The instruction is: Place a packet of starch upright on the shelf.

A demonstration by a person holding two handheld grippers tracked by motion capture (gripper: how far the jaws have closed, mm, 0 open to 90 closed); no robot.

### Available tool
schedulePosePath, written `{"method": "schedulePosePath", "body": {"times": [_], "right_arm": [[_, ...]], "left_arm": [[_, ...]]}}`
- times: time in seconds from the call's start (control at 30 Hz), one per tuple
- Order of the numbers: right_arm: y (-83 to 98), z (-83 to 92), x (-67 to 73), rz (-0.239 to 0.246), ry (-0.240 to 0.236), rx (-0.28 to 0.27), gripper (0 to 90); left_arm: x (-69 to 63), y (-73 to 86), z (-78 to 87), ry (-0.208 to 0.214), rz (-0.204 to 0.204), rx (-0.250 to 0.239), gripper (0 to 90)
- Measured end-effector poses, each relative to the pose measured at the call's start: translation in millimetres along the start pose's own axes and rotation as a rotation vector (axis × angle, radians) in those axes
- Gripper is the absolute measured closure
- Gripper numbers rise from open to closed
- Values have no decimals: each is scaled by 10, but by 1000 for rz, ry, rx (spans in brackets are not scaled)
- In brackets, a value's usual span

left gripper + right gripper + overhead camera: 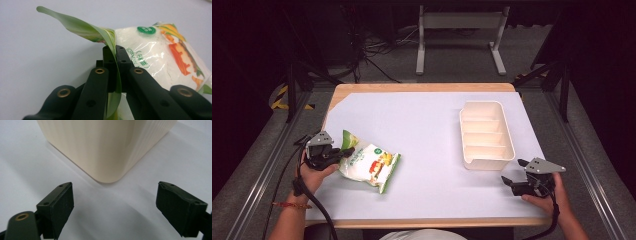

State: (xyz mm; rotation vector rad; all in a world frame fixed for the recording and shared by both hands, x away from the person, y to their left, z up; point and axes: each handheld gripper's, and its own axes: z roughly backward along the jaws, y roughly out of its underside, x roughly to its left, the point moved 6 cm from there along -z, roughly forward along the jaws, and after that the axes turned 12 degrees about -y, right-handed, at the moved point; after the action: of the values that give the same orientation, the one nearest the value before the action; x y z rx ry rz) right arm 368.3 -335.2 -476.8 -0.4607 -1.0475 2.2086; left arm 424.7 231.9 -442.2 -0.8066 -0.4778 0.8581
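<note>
My left fingers (115,53) pinch the glossy bag's (371,165) flat green edge; my right fingers (62,202) gape wide before the ribbed cream tray (105,147).

bag print (147,53): too blurred to read
bag's right end (200,75): cut off by left gripper view's edge
tray (107,147): top cut off in right gripper view
forearms: cropped at high view's bottom edge

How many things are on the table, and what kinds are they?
Bag: 1
Tray: 1
Grippers: 2, the left gripper and the right gripper
Total: 4
</note>
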Motion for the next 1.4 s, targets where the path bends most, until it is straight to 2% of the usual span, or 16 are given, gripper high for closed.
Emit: {"method": "schedulePosePath", "body": {"times": [0.07, 0.1, 0.27, 0.57, 0.73, 0.9, 1.03, 1.17, 1.4], "right_arm": [[-3, 6, 3, 3, 3, -2, 146], [-5, 10, 5, 3, 2, -5, 146], [-12, 25, -6, 5, 15, -11, 149], [-24, 29, -15, 0, 25, -22, 152], [-26, 23, -12, 0, 22, -23, 152], [-20, 25, -21, -5, 28, -19, 152], [-18, 29, -31, -8, 35, -23, 155], [-30, 49, -37, -14, 54, -34, 154], [-30, 51, -56, -29, 53, -43, 154]], "left_arm": [[-28, -32, 37, -3, 0, -32, 893], [-35, -44, 53, -9, -14, -38, 892], [-92, -103, 98, -14, -28, -84, 891], [-166, -180, 162, -12, -44, -127, 891], [-259, -300, 194, 2, -65, -159, 891], [-401, -506, 205, 10, -132, -182, 892], [-463, -641, 177, 7, -154, -190, 893], [-499, -742, 196, 2, -172, -212, 894], [-502, -849, 223, -12, -189, -241, 894]]}}
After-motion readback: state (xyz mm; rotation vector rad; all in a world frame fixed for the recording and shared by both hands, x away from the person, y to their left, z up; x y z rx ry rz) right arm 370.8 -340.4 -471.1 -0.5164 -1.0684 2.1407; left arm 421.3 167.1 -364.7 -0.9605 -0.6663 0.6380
